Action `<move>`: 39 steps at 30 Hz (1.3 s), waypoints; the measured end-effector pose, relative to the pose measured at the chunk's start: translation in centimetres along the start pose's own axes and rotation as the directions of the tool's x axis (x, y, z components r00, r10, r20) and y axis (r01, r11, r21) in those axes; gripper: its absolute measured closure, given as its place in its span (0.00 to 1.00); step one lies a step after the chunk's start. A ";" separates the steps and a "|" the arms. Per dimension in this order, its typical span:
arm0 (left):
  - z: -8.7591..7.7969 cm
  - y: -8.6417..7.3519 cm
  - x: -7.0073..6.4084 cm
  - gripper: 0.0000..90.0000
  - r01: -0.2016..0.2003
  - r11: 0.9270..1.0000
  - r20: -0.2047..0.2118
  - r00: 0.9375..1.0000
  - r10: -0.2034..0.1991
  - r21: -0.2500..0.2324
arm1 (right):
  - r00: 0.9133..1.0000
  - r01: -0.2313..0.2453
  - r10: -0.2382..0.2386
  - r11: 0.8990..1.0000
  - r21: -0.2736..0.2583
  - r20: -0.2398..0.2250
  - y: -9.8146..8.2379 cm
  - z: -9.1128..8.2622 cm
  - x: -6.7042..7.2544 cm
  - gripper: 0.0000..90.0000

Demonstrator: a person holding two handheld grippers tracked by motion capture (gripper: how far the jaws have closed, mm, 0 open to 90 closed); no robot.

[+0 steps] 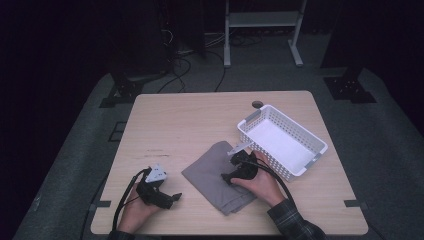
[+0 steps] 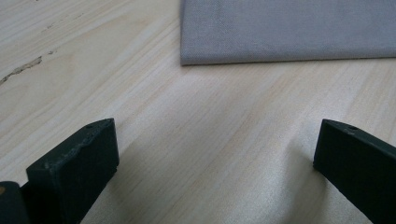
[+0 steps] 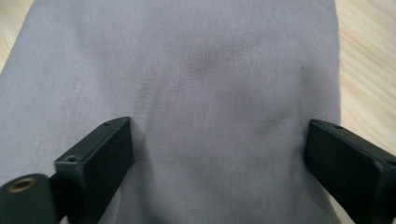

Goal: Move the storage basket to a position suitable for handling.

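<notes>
Here the folded grey cloth (image 1: 216,177) lies on the bench (image 1: 175,120) just beside the white basket (image 1: 282,141). The right hand-held gripper (image 3: 217,154), jaws apart, sits over it; closing now may pinch only the top layer, so the fold would spill. The left hand-held gripper (image 2: 212,158) waits beside the cloth, jaws apart.
</notes>
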State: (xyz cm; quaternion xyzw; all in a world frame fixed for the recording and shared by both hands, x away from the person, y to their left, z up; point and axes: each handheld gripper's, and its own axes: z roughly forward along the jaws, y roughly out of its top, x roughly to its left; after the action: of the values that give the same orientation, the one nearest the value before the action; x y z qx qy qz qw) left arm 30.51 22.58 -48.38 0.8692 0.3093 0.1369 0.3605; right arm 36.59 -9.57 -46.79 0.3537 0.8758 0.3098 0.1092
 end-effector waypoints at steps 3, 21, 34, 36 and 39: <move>0.0 0.0 0.0 0.00 -0.001 1.000 0.000 1.000 0.001 0.000 | 1.000 -0.018 0.018 1.000 0.001 -0.002 -0.1 0.3 0.0 0.01; 0.0 0.0 0.0 0.00 0.000 1.000 0.000 1.000 0.000 0.000 | 1.000 -0.002 0.001 1.000 -0.020 -0.014 -0.4 0.1 0.4 0.15; 0.0 0.0 0.0 0.00 -0.001 1.000 0.000 1.000 0.001 0.000 | 1.000 0.003 -0.003 1.000 -0.003 -0.016 -0.3 -0.7 1.1 0.48; 0.0 0.0 0.0 0.00 0.000 1.000 0.000 1.000 0.000 0.000 | 1.000 0.003 -0.004 1.000 -0.002 -0.024 -0.3 -0.7 1.2 0.62; 0.0 0.0 0.0 0.00 0.000 1.000 0.000 1.000 0.000 -0.001 | 0.999 0.015 -0.015 1.000 0.000 -0.034 -0.3 -0.9 1.4 0.67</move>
State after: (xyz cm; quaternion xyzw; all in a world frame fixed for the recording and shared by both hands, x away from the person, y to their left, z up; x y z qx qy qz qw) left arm 30.50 22.58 -48.38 0.8692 0.3092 0.1371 0.3607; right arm 35.06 -9.14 -46.24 0.3420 0.8802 0.3147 0.0965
